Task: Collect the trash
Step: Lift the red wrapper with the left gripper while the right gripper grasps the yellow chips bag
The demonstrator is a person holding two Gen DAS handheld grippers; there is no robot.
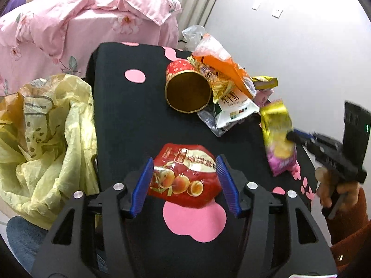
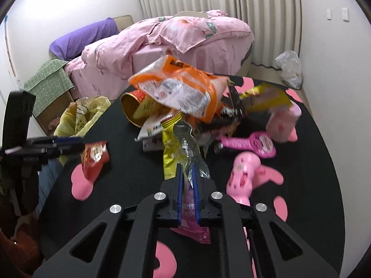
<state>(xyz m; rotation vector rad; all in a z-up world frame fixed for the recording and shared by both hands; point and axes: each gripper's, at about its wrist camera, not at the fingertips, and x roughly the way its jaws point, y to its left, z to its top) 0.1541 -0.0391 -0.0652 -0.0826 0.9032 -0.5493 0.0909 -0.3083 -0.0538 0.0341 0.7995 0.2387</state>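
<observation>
Red foil snack packet with peach pictures (image 1: 184,177), lower centre of left wrist view: white Chinese characters across top, too distorted to read. White pouch with green print (image 1: 234,108), centre right: dark Chinese characters and row of small coloured squares, illegible. Orange and clear plastic wrapper (image 2: 183,90), upper centre of right wrist view: fine print panel, blurred. Purple and gold foil packet (image 2: 189,206), lower centre: round stamp-like mark, unreadable.

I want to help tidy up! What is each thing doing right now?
Left gripper: open around the red snack bag.
Red snack bag: flat on the table, not squeezed.
Right gripper: shut on the yellow-purple snack bag.
Yellow-purple snack bag: gripped.
Red tube: lying sideways, open.
Yellow trash bag: open.
</observation>
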